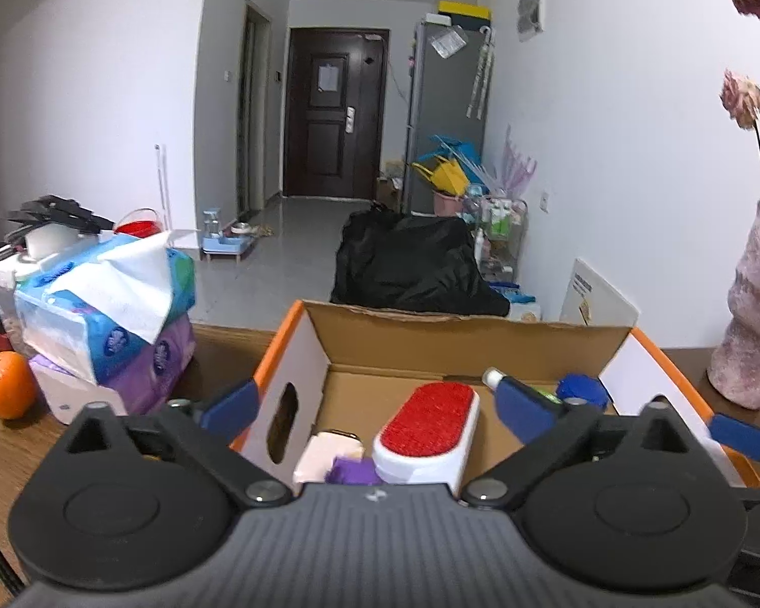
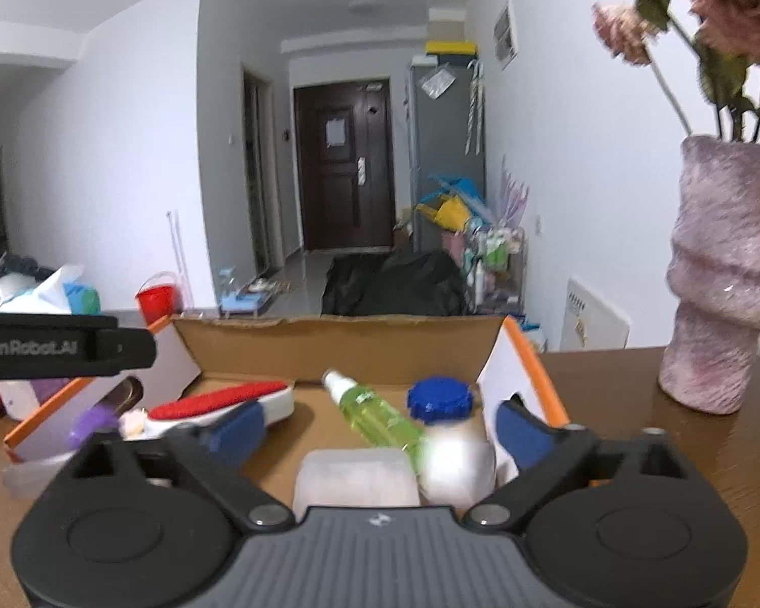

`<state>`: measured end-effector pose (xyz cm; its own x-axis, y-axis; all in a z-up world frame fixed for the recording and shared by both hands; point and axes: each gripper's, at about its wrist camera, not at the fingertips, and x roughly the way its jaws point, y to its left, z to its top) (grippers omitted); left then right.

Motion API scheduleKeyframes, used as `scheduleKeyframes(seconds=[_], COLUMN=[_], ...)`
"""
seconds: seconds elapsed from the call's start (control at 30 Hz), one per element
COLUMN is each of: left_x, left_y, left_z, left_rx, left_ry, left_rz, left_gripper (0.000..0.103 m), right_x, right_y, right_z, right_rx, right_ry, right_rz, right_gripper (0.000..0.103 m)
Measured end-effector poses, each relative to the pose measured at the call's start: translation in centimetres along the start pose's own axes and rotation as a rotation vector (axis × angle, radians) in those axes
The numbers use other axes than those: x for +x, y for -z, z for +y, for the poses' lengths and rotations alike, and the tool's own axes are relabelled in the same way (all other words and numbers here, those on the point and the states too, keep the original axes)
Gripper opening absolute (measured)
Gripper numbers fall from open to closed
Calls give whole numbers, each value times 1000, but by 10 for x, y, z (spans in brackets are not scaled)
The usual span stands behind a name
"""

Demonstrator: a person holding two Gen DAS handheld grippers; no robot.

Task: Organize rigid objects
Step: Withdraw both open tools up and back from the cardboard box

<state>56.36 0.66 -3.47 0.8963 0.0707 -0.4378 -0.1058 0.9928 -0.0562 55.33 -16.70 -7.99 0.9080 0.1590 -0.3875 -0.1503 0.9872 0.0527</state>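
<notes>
An open cardboard box (image 1: 299, 354) with orange edges stands on the wooden table. In the left wrist view it holds a red-faced lint brush (image 1: 430, 420), a pale block (image 1: 324, 456) and a purple thing (image 1: 352, 471). My left gripper (image 1: 377, 408) is open, straddling the box's left wall, with nothing pressed between its blue pads. In the right wrist view the box (image 2: 329, 349) also holds a green spray bottle (image 2: 380, 418), a white bottle with a blue cap (image 2: 451, 435) and a translucent white container (image 2: 354, 479). My right gripper (image 2: 378, 430) hangs open over them, holding nothing.
Stacked tissue packs (image 1: 106, 314) and an orange (image 1: 7, 390) sit left of the box. A pink vase (image 2: 724, 278) with dried flowers stands at the right on the table (image 2: 633, 395). The left gripper's black body (image 2: 61, 344) juts in from the left.
</notes>
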Motion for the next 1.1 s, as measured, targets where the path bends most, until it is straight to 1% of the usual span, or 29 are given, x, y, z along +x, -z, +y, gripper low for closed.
scheduleKeyframes(seconds=[0.03, 0.23, 0.53, 0.7, 0.77, 1.1], left_x=[-1, -1, -11, -25, -32, -66], left_y=[-1, -1, -1, 6, 9, 21], left_z=[1, 3, 2, 4, 8, 26], left_rx=[1, 4, -1, 27, 24, 3], left_ry=[-2, -11, -13, -31, -25, -41], left_rz=[1, 15, 1, -21, -22, -46], left_gripper=[103, 103, 103, 103, 103, 103], right_x=[0, 1, -5, -16, -21, -55], right_y=[0, 1, 1, 4, 7, 19], right_z=[0, 1, 0, 0, 1, 5], right_rx=[0, -4, 2, 3, 3, -19], right_ry=[0, -1, 0, 3, 2, 11], right_rz=[-3, 7, -13, -37, -43, -75], right_gripper=[103, 103, 103, 103, 103, 103])
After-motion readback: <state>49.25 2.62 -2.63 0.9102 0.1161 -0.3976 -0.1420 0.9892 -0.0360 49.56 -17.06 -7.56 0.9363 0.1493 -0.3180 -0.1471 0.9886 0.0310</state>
